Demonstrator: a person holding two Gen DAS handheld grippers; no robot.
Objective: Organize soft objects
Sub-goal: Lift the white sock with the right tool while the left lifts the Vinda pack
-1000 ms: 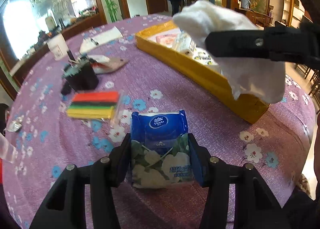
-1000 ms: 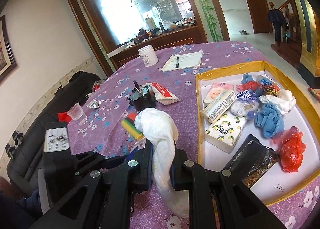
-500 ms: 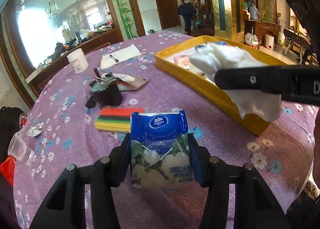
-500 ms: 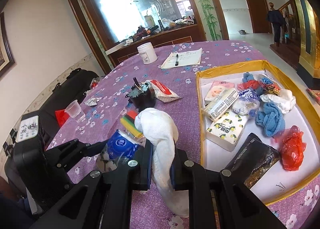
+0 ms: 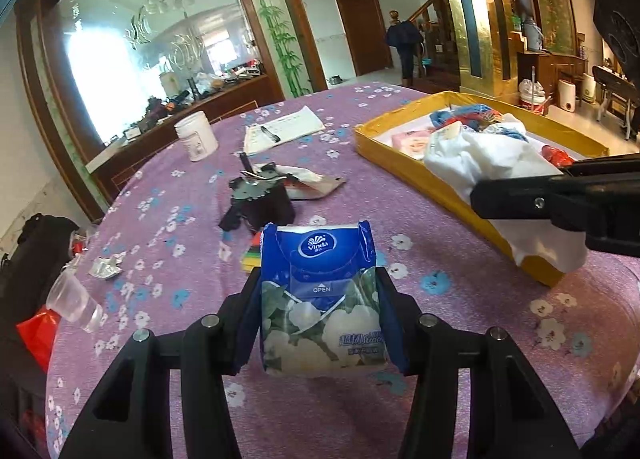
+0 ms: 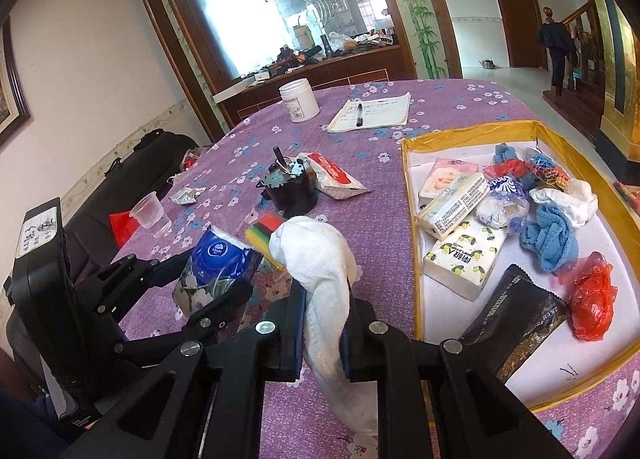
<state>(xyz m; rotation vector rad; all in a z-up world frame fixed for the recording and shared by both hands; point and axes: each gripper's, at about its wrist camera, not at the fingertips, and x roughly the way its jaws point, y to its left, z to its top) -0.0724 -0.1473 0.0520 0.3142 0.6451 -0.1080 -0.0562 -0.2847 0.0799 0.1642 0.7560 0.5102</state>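
My left gripper (image 5: 318, 319) is shut on a blue tissue pack (image 5: 320, 299) with a leaf print, held above the purple tablecloth. The right wrist view shows that pack (image 6: 218, 265) at lower left. My right gripper (image 6: 322, 329) is shut on a white cloth (image 6: 324, 271) that hangs down between its fingers. From the left wrist view the same cloth (image 5: 480, 163) hangs just above the near corner of the yellow-rimmed tray (image 6: 412, 195). In the tray lie several tissue packs, a blue cloth (image 6: 550, 239), a white cloth (image 6: 568, 199), a red bag (image 6: 592, 295) and a black pouch (image 6: 516, 323).
On the table lie a striped sponge stack (image 6: 266, 227), a black holder (image 6: 290, 187), a red-and-white wipes pack (image 6: 332, 175), a white jar (image 6: 298, 101), a notepad with pen (image 6: 370, 111) and a clear cup (image 6: 150, 215). A person (image 6: 556, 47) stands by the far stairs.
The left gripper has risen and tipped upward with the tissue pack, now covering most of the sponge stack in its view. The right gripper and its white cloth have stayed put.
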